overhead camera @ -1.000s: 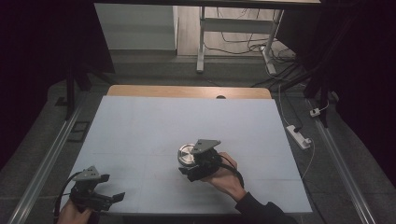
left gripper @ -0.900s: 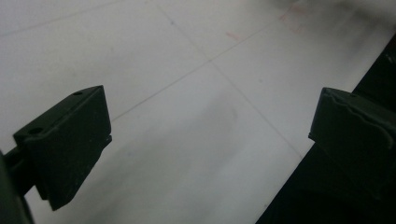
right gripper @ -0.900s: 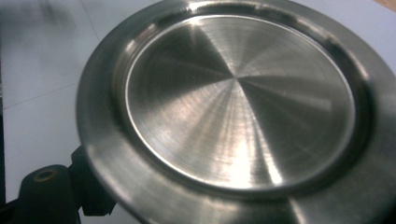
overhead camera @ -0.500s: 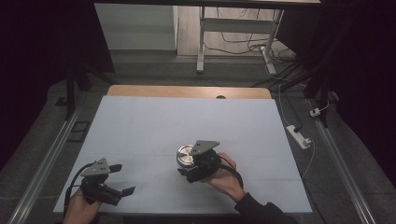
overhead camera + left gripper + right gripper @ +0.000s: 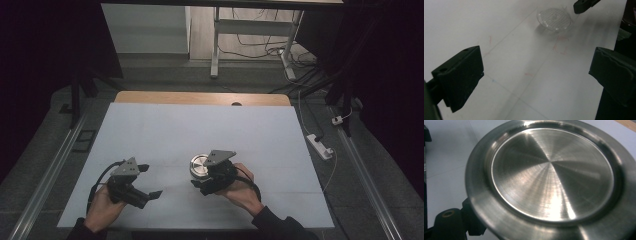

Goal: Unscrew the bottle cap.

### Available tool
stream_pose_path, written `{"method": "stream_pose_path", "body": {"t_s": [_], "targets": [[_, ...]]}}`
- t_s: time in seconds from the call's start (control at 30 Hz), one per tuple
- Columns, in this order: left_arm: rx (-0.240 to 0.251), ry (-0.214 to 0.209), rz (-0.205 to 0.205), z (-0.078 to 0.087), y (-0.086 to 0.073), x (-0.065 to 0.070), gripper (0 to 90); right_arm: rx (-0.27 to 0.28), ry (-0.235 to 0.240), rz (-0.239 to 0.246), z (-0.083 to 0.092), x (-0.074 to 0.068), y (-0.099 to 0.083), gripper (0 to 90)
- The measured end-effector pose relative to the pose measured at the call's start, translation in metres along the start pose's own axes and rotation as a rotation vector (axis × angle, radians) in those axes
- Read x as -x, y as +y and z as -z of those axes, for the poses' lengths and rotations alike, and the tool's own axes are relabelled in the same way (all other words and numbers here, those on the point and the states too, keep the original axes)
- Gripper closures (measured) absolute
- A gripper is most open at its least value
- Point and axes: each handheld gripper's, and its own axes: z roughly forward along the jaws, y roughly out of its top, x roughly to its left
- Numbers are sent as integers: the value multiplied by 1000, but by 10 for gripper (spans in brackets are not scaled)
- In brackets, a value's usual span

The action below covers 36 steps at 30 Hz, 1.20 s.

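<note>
R gripper (image 5: 204,176): jaws clamped on the round brushed-steel disc w/ raised rim (image 5: 199,164), gripping it at its near edge. In the right gripper view the disc (image 5: 554,177) sits just ahead of the camera, concentric machining marks on its flat centre, one black jaw visible under its lower-left rim. High view: disc is held at table centre-front, just left of the grey three-cornered plate (image 5: 220,155) atop the gripper; whether the disc touches the sheet or is lifted off it, can't tell. R hand (image 5: 240,189) wraps the gripper body from behind, dark sleeve (image 5: 272,225) at bottom edge, black cable looping round the wrist.

L gripper (image 5: 150,181): jaws spread wide, nothing between them, pointing right toward the disc but well apart from it. In the left gripper view the two black jaws stand at far left and far right, bare white sheet between; farther off, a small round clear ribbed dish-like thing (image 5: 553,18) lies on the sheet, w/ a jaw of the other gripper (image 5: 584,5) just beside it at top — what it is, unclear. Faint red pen marks (image 5: 560,46) on the sheet near it. L hand (image 5: 102,207) holds the gripper at front-left of the table.

White sheet (image 5: 200,130) covers the wooden table (image 5: 200,97), bare wood strip along the far edge. White power strip (image 5: 320,146) on the floor to the right.
</note>
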Motion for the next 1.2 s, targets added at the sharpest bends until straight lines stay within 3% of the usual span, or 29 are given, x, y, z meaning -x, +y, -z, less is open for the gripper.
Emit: {"method": "stream_pose_path", "body": {"t_s": [0.33, 0.6, 0.93, 1.1, 1.13, 1.17, 1.2], "targets": [[30, -29, -19, -13, 33, -8, 0, 3, 1, -5, 2, 3, 0, 151], [51, -116, -69, -27, 63, -19, 0, 5, 5, -7, 3, 6, -1, 151], [37, -227, -208, -48, 91, -17, 0, 1, 42, 24, 2, 9, -2, 151], [17, -334, -299, -55, 101, -15, 0, 10, 119, 84, 1, 10, -2, 151], [19, -377, -328, -57, 103, -14, 5, 10, 131, 95, 1, 10, -2, 151], [19, -377, -328, -57, 103, -14, 13, 7, 147, 106, 1, 9, -2, 151], [16, -429, -363, -61, 104, -13, 20, 4, 164, 118, 1, 8, -2, 151]]}}
